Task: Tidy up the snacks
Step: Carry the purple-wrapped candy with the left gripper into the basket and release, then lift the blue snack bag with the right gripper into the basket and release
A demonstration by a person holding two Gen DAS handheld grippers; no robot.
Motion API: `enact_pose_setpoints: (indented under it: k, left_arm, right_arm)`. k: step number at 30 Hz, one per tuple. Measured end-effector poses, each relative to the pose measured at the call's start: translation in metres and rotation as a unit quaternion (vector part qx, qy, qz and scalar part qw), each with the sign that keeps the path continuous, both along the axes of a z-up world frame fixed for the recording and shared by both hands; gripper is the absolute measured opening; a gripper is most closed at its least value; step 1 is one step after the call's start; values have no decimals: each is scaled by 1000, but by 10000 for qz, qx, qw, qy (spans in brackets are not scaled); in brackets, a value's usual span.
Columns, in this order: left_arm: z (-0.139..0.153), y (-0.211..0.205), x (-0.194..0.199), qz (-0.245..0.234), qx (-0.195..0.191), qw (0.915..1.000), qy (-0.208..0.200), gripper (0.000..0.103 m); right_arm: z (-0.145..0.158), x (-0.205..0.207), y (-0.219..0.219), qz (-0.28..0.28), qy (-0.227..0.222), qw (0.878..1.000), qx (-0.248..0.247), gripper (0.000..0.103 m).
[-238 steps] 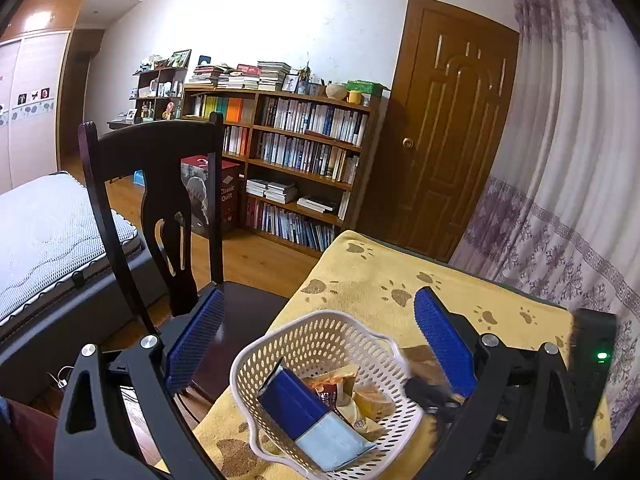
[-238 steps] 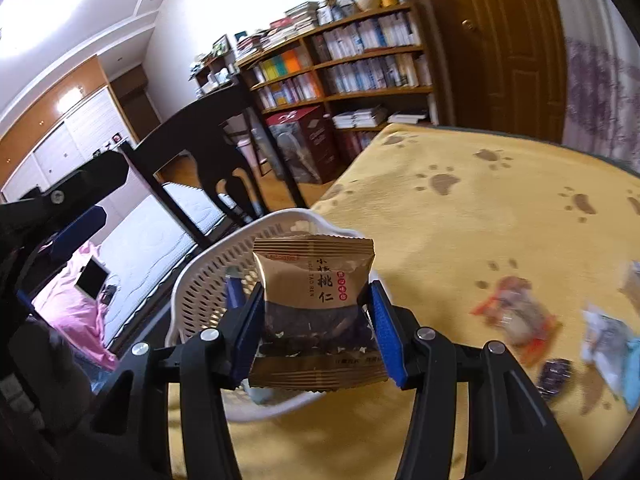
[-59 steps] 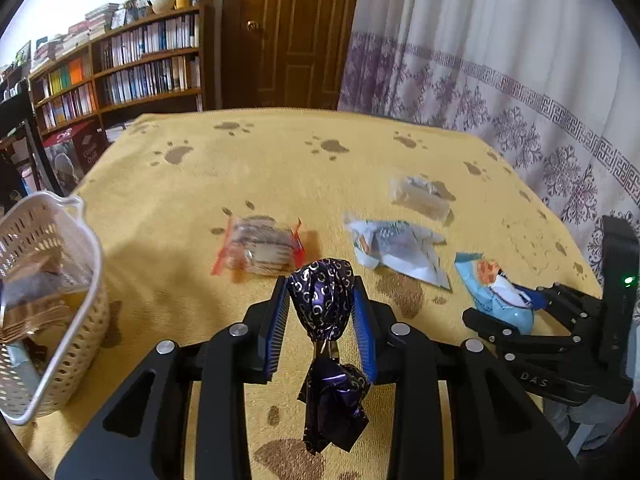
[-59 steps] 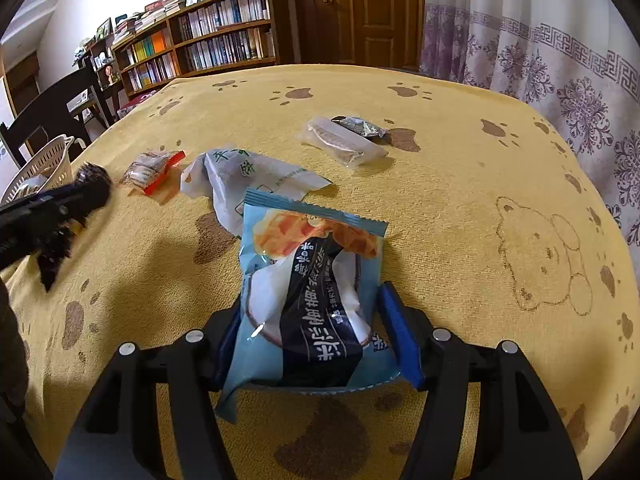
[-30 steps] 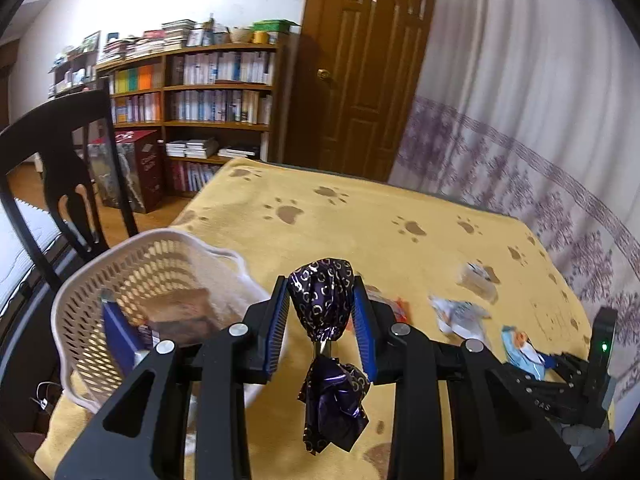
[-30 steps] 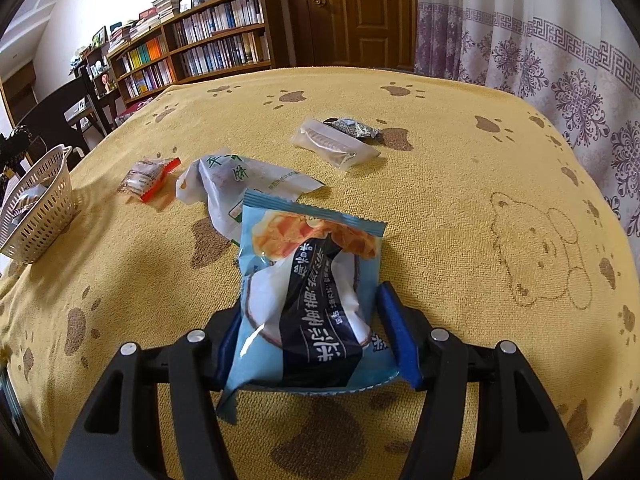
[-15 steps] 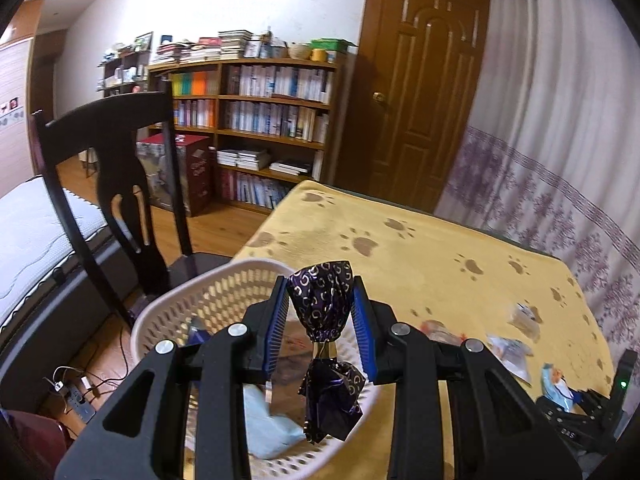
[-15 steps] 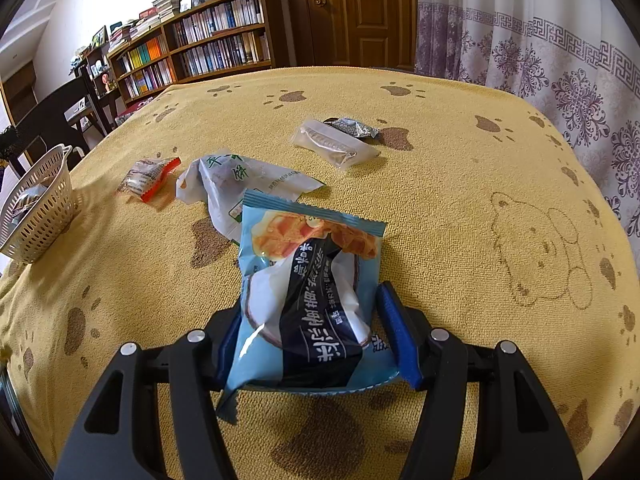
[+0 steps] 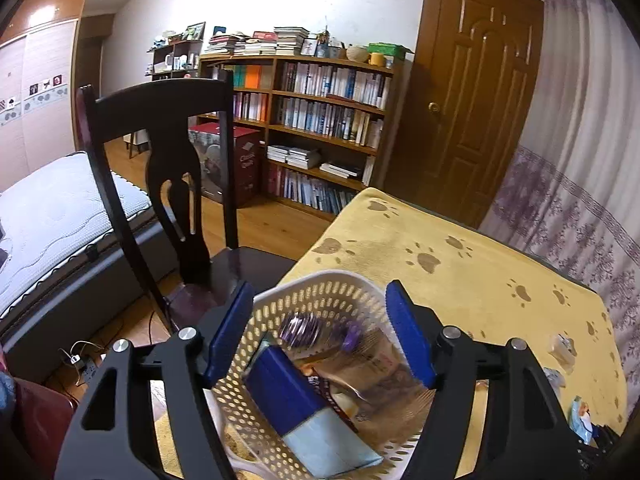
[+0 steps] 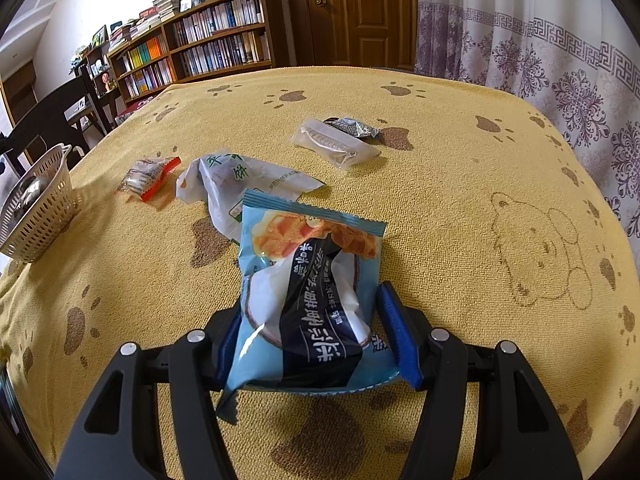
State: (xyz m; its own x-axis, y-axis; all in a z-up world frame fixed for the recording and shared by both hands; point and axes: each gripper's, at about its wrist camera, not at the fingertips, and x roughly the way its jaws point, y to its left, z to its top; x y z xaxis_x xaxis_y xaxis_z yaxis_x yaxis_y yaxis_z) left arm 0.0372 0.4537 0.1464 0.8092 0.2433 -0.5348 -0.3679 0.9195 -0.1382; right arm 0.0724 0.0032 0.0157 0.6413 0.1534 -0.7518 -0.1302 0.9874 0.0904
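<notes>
Left hand-held gripper spread wide above white perforated plastic basket; blurred purple foil candy drops inside. Right hand-held gripper clamps light-blue snack packet; carry it basketward next

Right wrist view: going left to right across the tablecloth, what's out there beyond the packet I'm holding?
White basket → red-ended candy → white-and-green wrapper → clear packet, with a small dark foil wrapper just behind it. The blue packet sits clamped in the right gripper.
</notes>
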Motion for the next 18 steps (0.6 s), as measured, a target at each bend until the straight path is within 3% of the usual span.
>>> enact_pose_setpoints:
  k: [3, 18]
  left_arm:
    - [1, 3, -2, 41, -48, 10000, -23, 79]
    - [0, -1, -2, -7, -72, 10000, -6, 93]
  right_arm:
    - [0, 0, 0, 1, 0, 10000, 0, 61]
    - [0, 0, 0, 0, -8, 10000, 20, 61]
